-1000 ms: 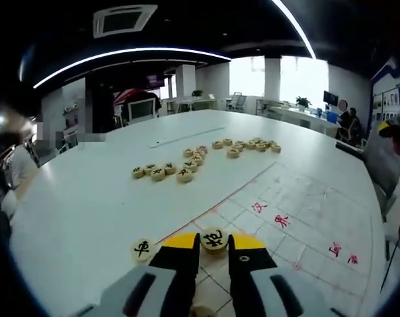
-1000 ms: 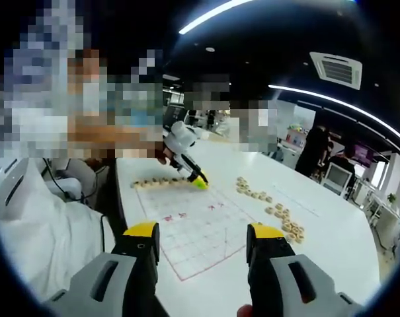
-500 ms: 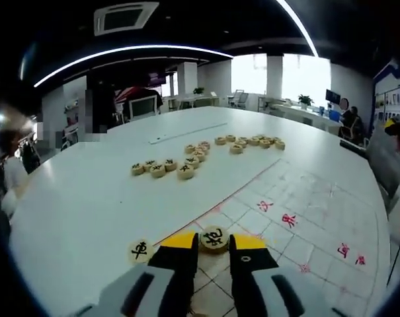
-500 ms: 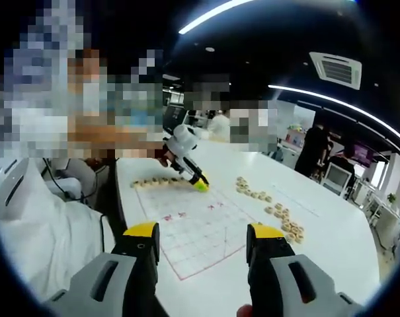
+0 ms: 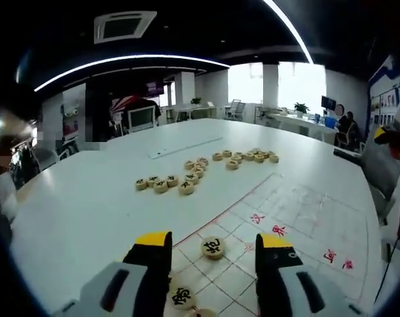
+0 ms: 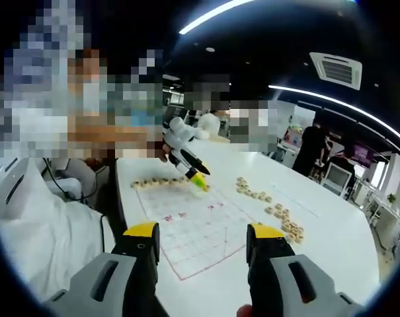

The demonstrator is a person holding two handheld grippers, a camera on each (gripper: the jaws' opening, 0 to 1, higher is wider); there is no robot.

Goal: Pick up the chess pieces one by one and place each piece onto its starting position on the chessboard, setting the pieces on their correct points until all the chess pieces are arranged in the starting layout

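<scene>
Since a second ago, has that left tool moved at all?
Yes. The left tool opened and drew back from the chess piece, which sits on the chessboard.

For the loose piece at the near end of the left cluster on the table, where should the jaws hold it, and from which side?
Grip that piece by its round edge, jaws on opposite sides, coming down from above. It is a low flat disc lying face up, so only the rim offers hold. Neighbours sit close behind, so close the left gripper across its free sides.
</scene>
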